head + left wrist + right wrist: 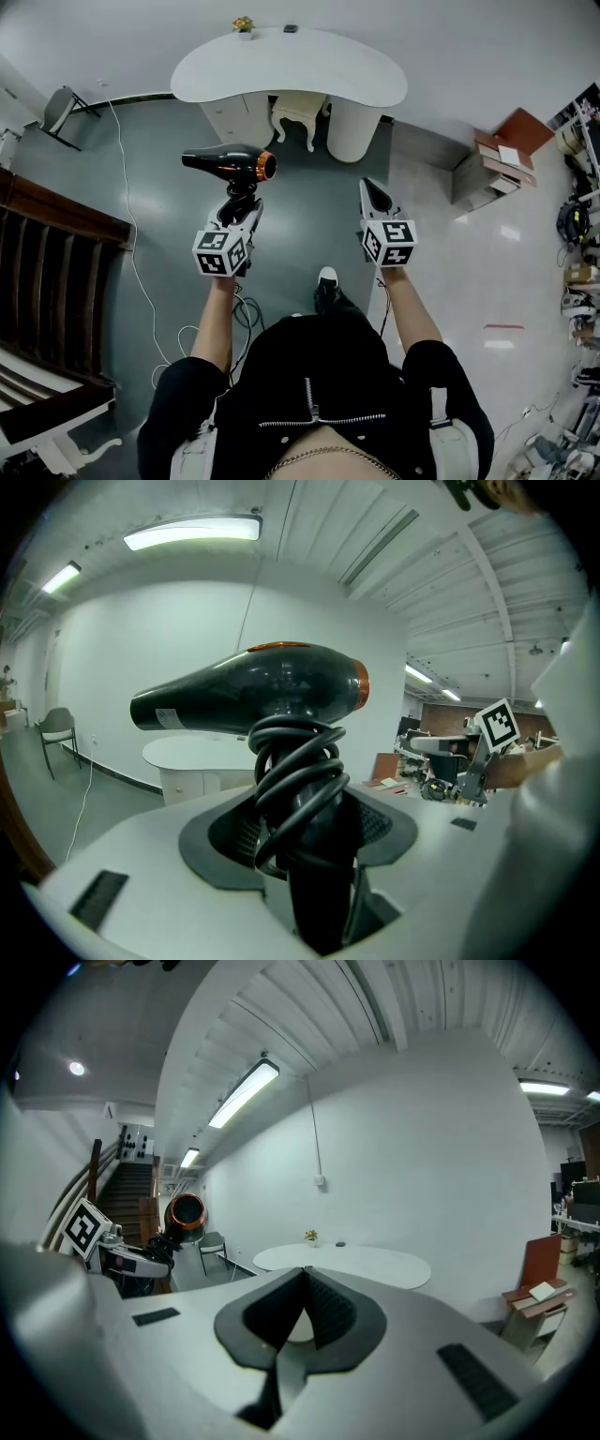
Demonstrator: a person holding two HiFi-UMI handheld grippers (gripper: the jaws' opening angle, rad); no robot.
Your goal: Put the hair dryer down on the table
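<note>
the desk stands ahead by the far wall, with a plant and a small object on its far edge and a stool under it. the hair dryer sits in the left tongs, handle between the jaws, over the floor short of the desk. the right tongs are well apart to its right. a chair is far left, a staircase nearer left.

White curved table; small plant, dark item atop

Handle of hair dryer hidden under coiled cord, in left tongs; dark item on table unidentifiable.
</note>
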